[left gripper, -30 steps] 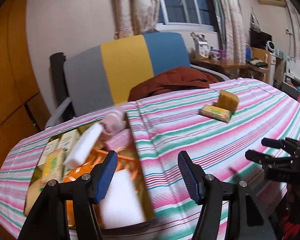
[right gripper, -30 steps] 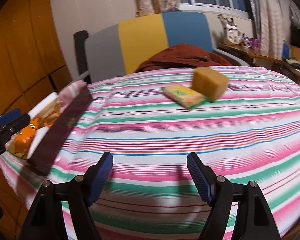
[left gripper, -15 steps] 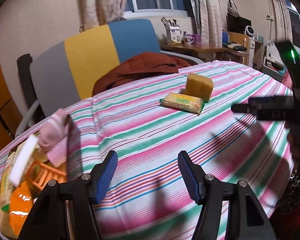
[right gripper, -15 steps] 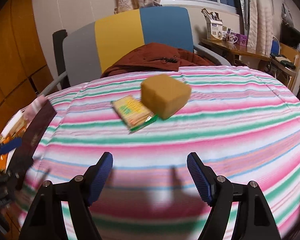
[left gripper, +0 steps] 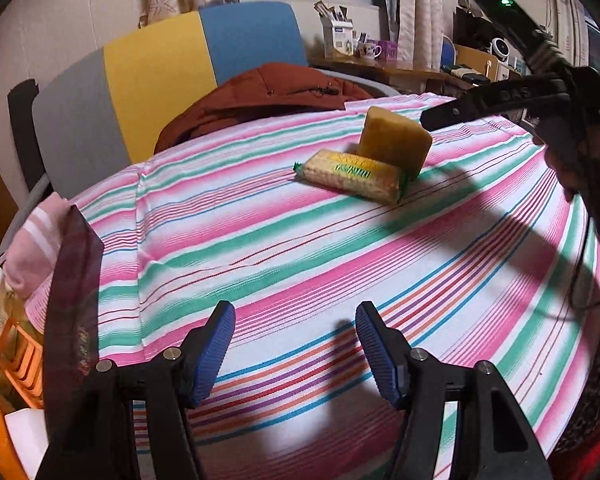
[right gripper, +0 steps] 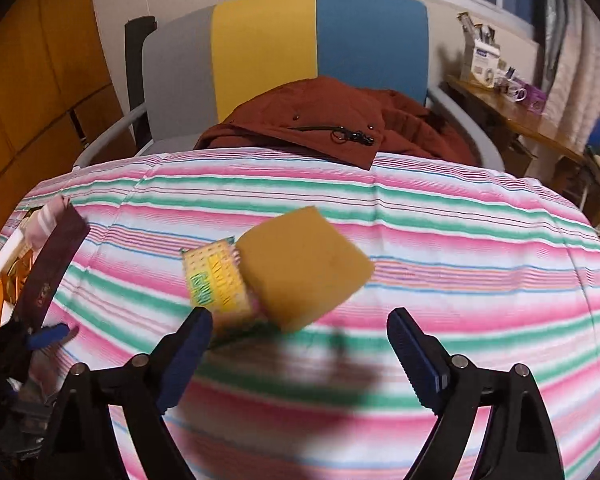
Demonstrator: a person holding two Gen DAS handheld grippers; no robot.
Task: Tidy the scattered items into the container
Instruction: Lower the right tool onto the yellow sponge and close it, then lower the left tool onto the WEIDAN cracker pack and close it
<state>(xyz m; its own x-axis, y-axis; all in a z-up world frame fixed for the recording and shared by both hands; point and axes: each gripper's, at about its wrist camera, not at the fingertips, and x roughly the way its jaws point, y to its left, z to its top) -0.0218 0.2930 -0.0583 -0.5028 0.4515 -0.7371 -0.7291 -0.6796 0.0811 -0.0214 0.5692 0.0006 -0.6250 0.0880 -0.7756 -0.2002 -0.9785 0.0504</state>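
A yellow sponge block and a yellow-green cracker packet lie together on the striped tablecloth. My right gripper is open and empty, just short of them, jaws spread either side. Both also show in the left wrist view: sponge, packet. My left gripper is open and empty over the cloth, well short of them. The container, a dark-walled box holding packets and pink cloth, sits at the left; it also shows in the right wrist view.
A chair with a rust-red jacket stands behind the table. A side desk with mugs and boxes is at the back right. The right gripper's body hangs over the table's right side.
My right gripper has moved forward to the sponge and packet, which now sit just ahead of its jaws. My left gripper has swung right, away from the container. Both stayed open.
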